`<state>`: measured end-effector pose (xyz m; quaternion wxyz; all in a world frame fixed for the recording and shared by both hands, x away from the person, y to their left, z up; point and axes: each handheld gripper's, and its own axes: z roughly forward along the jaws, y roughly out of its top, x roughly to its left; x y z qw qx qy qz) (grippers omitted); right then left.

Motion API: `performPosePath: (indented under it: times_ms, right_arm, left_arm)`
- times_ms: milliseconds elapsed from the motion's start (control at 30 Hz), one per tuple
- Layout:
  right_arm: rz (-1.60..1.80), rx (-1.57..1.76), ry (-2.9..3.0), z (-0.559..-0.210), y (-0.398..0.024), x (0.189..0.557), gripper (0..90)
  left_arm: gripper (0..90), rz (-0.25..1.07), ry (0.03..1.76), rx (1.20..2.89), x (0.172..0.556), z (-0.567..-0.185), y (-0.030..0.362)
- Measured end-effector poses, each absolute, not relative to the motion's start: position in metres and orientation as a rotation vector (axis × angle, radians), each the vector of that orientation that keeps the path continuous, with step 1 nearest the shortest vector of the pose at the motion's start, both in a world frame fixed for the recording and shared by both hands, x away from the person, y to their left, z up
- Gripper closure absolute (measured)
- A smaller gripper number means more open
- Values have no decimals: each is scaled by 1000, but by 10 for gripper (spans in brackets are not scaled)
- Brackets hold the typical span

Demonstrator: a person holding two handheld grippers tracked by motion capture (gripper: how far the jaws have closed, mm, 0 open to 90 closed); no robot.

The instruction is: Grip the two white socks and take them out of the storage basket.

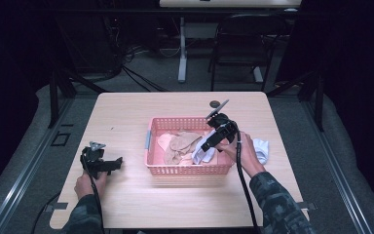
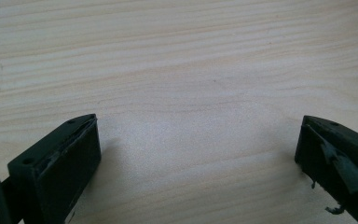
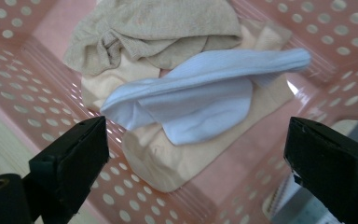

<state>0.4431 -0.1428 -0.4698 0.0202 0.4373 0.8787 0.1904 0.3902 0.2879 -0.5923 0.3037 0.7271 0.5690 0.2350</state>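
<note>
White sock (image 3: 200, 100) lies on beige cloths (image 3: 158, 32) inside our pink basket (image 1: 185, 169); right tongs (image 3: 196, 154) gape empty above it, left tongs (image 2: 198, 149) apart over the table (image 2: 191, 56).

Counts — basket and socks

One pink basket (image 1: 151, 141); inside it, below the open right gripper (image 3: 196, 154) — one white sock (image 3: 200, 102), one tan sock (image 3: 154, 32); one white sock (image 1: 261, 148) outside.

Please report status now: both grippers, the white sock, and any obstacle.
Left gripper open, resting on table. Right gripper open above pink basket, nothing between jaws. White sock lies in basket on beige cloths. No obstacle seen.
</note>
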Motion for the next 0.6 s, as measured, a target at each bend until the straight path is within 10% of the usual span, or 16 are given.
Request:
performPosePath:
  times_ms: [600]
  right_arm:
    - [532,1475,2720,-499,-116,459,32]
  left_arm:
    - [0,625,1505,1929,390,-592,288]
